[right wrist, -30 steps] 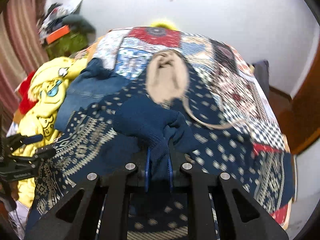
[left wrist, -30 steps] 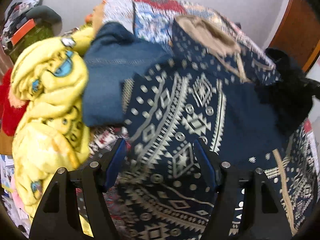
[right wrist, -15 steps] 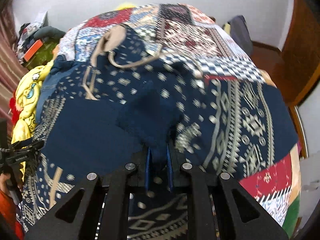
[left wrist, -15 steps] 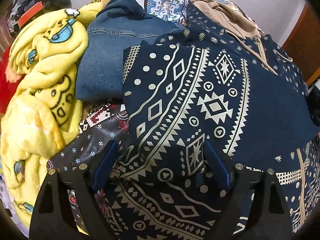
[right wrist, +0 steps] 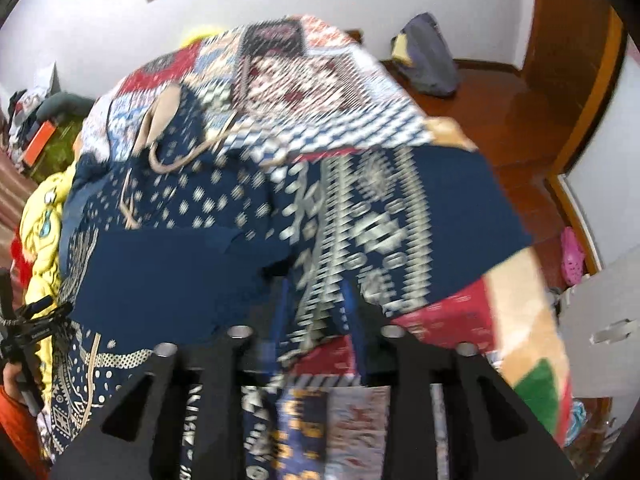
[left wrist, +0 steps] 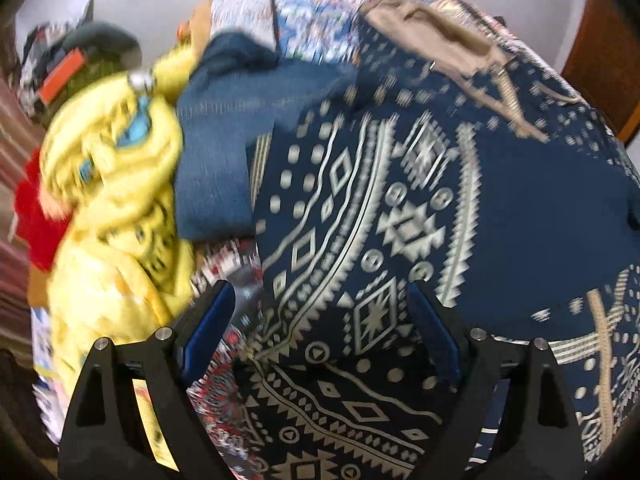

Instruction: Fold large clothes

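Observation:
A large navy hoodie (left wrist: 420, 208) with a cream geometric print and a tan-lined hood (left wrist: 436, 32) lies spread on a patchwork bedspread (right wrist: 304, 80). My left gripper (left wrist: 320, 320) is open, its blue-padded fingers standing wide apart just above the hoodie's folded-over left part. My right gripper (right wrist: 316, 304) hangs over the hoodie's right part (right wrist: 360, 232); its jaws stand partly apart with patterned cloth between them, and blur hides whether they grip it. The left gripper also shows at the far left of the right wrist view (right wrist: 32, 328).
A yellow cartoon-print blanket (left wrist: 116, 208), a red cloth (left wrist: 36, 220) and folded blue jeans (left wrist: 240, 128) lie left of the hoodie. A wooden floor (right wrist: 512, 128) with a grey bag (right wrist: 428, 60) lies right of the bed. White walls stand behind.
My right gripper, shut on a fold of the hoodie, moved right over its right part; its jaws now stand wider. My left gripper stayed open and its view tilted back up.

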Available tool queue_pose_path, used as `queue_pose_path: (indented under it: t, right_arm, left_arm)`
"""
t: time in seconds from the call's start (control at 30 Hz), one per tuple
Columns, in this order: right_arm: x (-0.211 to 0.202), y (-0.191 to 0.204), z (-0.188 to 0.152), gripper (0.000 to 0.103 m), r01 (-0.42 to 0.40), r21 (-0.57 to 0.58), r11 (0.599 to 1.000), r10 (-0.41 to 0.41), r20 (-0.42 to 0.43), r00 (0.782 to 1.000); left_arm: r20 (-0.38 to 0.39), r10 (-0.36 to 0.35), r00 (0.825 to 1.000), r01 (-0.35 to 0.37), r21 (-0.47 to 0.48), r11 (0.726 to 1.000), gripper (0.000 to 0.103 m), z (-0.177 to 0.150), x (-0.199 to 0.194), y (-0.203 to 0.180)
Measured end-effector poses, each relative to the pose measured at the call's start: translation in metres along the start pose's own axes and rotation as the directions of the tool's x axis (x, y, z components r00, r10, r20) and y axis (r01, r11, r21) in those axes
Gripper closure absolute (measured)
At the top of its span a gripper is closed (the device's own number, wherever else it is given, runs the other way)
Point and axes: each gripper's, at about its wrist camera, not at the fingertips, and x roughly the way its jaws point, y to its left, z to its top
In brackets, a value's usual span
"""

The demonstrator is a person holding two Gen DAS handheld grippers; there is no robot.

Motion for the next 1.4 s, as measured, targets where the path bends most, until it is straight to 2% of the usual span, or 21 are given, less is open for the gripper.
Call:
queue_pose_path:
  t: [0.07,0.17,0.23,0.4,0.6,0.73,0.87,1.0,1.1,1.17,1.2,1.23,1.27,1.33,1.4]
  right_arm:
    - [-0.014,-0.015,0.002,0.048,0.021,0.016,1.0,-0.021,0.041,0.999]
    - [-0.024,-0.038,0.006,0.037,0.022,0.075,0.997,-0.028,0.075,0.997]
    - [-0.024,-0.053,0.009,0.035,0.01,0.125,0.992,-0.02,0.082,0.996]
    - [0.004,-0.091,0.004,0.034,-0.022,0.262,0.965,0.015,0.03,0.999]
    - [0.047,-0.129,-0.009,0.034,-0.058,0.408,0.911,0.08,-0.037,0.996]
    - [0.066,-0.144,-0.006,0.034,-0.097,0.471,0.877,0.126,-0.03,0.992]
    - [0.08,-0.152,0.009,0.034,-0.074,0.468,0.881,0.095,-0.023,0.995]
    - [0.091,-0.156,0.02,0.035,-0.029,0.47,0.882,0.031,0.003,1.0]
    - [0.095,-0.158,0.026,0.045,0.005,0.49,0.872,-0.015,0.016,1.0]
    - [0.093,-0.159,0.029,0.068,0.018,0.503,0.864,-0.036,0.027,0.999]
    - [0.092,-0.159,0.031,0.075,0.019,0.508,0.861,-0.038,0.028,0.999]
    - [0.088,-0.159,0.032,0.092,0.018,0.515,0.857,-0.039,0.031,0.999]
    - [0.08,-0.156,0.033,0.096,0.022,0.509,0.861,-0.052,0.045,0.998]
    - [0.065,-0.143,0.039,0.096,0.053,0.466,0.883,-0.1,0.076,0.992]
    - [0.043,-0.129,0.043,0.096,0.057,0.404,0.913,-0.11,0.109,0.988]
  left_arm:
    - [0.043,0.002,0.999,-0.003,0.029,1.0,0.015,0.01,-0.017,-0.008]
    - [0.105,-0.013,0.994,0.006,0.064,0.998,0.015,0.027,-0.04,-0.023]
    - [0.139,-0.036,0.99,0.024,0.081,0.996,0.015,0.041,-0.05,-0.034]
    - [0.171,-0.14,0.975,0.129,0.073,0.989,0.012,0.064,-0.057,-0.059]
    - [0.122,-0.183,0.976,0.173,0.085,0.981,0.012,0.075,-0.03,-0.091]
    - [0.094,-0.183,0.979,0.172,0.108,0.979,0.012,0.07,-0.014,-0.103]
    - [0.074,-0.145,0.987,0.134,0.139,0.981,0.012,0.065,-0.002,-0.108]
    - [0.066,-0.133,0.989,0.123,0.14,0.982,0.012,0.061,0.003,-0.106]
    - [0.056,-0.121,0.991,0.113,0.124,0.986,0.013,0.058,0.007,-0.102]
    - [0.054,-0.12,0.991,0.113,0.115,0.987,0.013,0.056,0.007,-0.099]
    - [0.054,-0.12,0.991,0.113,0.112,0.987,0.012,0.055,0.006,-0.098]
    - [0.058,-0.115,0.992,0.108,0.11,0.988,0.012,0.053,0.005,-0.096]
    - [0.063,-0.111,0.992,0.103,0.11,0.989,0.012,0.052,0.003,-0.094]
    - [0.074,-0.106,0.992,0.098,0.109,0.989,0.013,0.05,-0.002,-0.091]
    - [0.083,-0.112,0.99,0.102,0.106,0.989,0.013,0.049,-0.008,-0.087]
